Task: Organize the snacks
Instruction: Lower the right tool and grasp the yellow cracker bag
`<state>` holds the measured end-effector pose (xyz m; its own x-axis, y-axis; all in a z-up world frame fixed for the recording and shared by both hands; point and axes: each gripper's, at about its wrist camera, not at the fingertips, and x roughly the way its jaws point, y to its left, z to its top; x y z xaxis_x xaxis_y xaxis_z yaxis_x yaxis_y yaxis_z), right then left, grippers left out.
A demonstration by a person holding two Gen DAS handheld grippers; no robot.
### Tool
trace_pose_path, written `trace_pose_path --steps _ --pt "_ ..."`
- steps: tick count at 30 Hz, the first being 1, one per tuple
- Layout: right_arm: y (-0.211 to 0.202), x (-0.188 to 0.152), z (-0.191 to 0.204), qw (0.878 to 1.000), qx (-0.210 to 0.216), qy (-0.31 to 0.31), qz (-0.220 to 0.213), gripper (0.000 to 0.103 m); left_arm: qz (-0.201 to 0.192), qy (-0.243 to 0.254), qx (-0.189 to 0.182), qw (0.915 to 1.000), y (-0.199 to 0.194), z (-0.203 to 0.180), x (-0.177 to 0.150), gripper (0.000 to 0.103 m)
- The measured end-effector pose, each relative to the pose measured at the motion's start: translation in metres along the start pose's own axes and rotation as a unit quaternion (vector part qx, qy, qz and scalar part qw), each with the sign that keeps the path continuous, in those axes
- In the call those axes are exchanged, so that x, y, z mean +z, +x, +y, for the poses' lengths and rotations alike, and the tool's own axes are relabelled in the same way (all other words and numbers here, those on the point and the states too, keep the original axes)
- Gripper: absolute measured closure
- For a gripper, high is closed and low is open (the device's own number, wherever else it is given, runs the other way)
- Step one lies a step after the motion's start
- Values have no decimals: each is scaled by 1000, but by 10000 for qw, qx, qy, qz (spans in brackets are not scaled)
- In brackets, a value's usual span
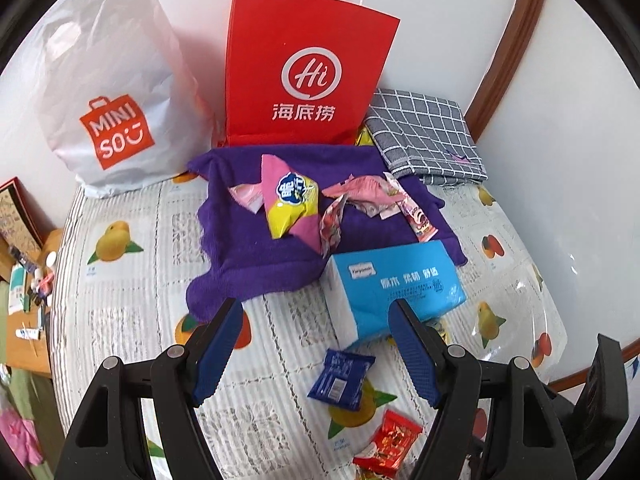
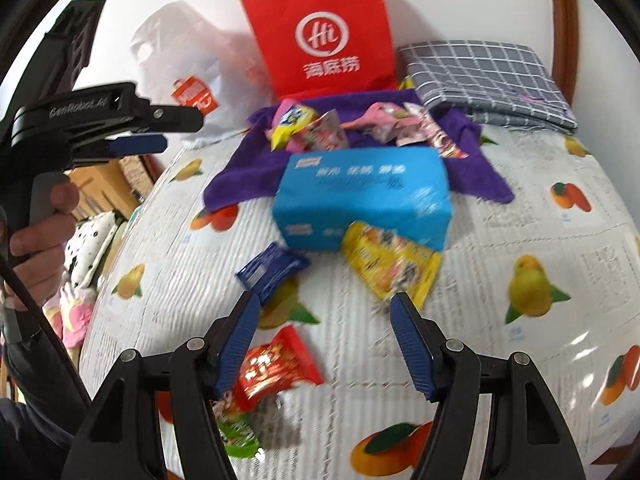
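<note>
Both the left gripper [image 1: 316, 344] and right gripper [image 2: 324, 336] hang released, jaws apart and empty. Crinkly snack packets [image 1: 294, 204] lie on the purple towel [image 1: 240, 264], twelve o'clock of the blue tissue pack [image 1: 400, 280].

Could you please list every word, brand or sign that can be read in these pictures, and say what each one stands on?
"MINI SO": orange logo on the white plastic bag.
"Hi" in a ring, with "海底捞" under it: red paper bag.
"GenRobot.AI": body of the left gripper, in the right wrist view.
Blue tissue pack: white brand tag and Chinese line, too small to read.
Snack packets on the purple towel, blue packet and red packet: print unreadable.
</note>
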<state>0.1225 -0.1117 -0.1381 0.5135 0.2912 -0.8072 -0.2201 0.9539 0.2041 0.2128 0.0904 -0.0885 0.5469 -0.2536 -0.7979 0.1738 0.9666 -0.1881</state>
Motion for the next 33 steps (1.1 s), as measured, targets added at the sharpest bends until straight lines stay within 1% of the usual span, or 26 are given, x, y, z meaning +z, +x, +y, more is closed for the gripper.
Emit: trace_pose_path --steps 5,8,12,16,19,22,27,30,32,33 --pt "11 -12 10 9996 39 -200 216 36 42 7 11 10000 1 -2 -7 30" --pt "18 -14 9 9994 -83 -167 283 36 75 46 39 10000 2 -4 -11 30" --pt "19 -10 -3 9995 -214 25 214 36 140 111 93 9998 7 -6 -17 30" --pt "23 1 -20 9984 -528 197 -27 36 260 85 108 9996 17 -3 -24 30" --pt "29 10 -26 9974 -694 130 -127 36 377 96 128 9992 26 -1 -30 30" --pt "40 17 -30 9966 -816 23 -134 36 503 116 158 9985 37 0 -36 30" --pt "60 23 -32 9963 -843 -119 -108 36 702 103 59 9975 54 3 -47 30" --pt "77 22 -34 9962 -848 -181 26 36 825 108 48 9965 64 3 -53 30" --pt "86 19 -36 9955 -921 -242 42 41 876 136 16 9961 70 2 -58 30" --pt "86 17 -36 9953 -921 -288 -19 41 884 156 -12 9960 71 2 -60 30"
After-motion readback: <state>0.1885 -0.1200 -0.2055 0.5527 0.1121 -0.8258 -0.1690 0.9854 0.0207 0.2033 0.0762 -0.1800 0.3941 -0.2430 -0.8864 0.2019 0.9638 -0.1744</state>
